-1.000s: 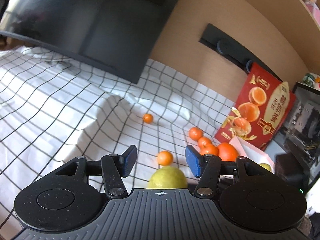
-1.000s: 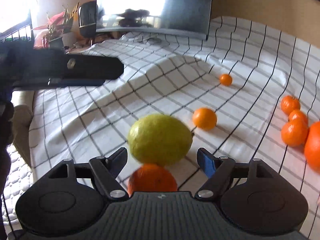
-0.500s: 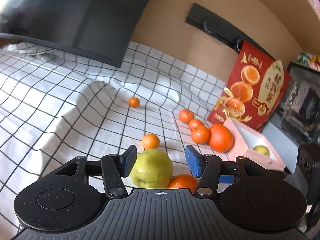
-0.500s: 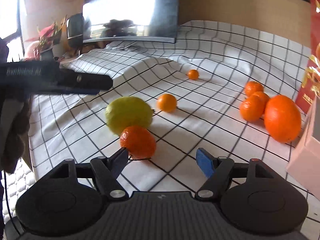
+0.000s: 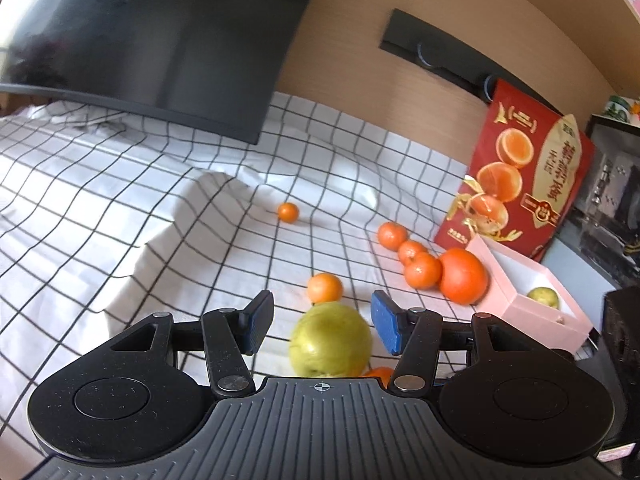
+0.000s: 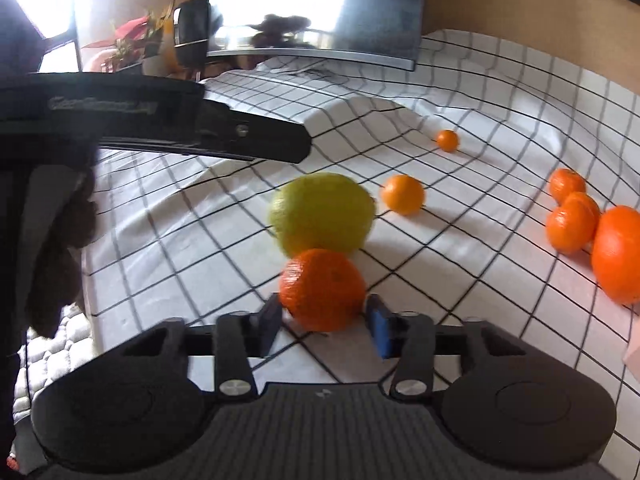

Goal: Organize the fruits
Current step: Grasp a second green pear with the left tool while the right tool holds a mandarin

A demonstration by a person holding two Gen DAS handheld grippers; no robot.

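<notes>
right gripper [image 6: 323,322] lowest in its view, jaws have just been closing around an orange tangerine [image 6: 322,289] sitting on the checked cloth [image 6: 460,248]; blue pads sit at both sides of the fruit, left pad looks touching, right pad just beside it, contact on that side hard to tell; directly behind and touching the tangerine, a yellow-green guava [image 6: 322,213], a bit blurred; left gripper [image 5: 322,322] jaws wide open, nothing pinched; guava [image 5: 330,338] lies between and just ahead of its pads, not touched by them; a sliver of the tangerine [image 5: 380,374] peeks out at the guava's lower right; seen from the right wrist, the left gripper's black body [image 6: 160,120] hangs over the cloth at upper left, a gloved hand [image 6: 60,248] below it; just past the guava, a small mandarin [image 5: 325,288]; further right, a cluster of three mandarins [image 5: 412,254] touching a big orange [image 5: 464,276]; big orange sits against a pink box [image 5: 532,312] with one green fruit [image 5: 543,297] inside; red fruit carton [image 5: 520,172] stands upright behind the box; far out on the cloth, one tiny mandarin [image 5: 288,212] alone, well apart from the rest; dark monitor [image 5: 160,40] at the back, wood wall [image 5: 360,60] behind.
</notes>
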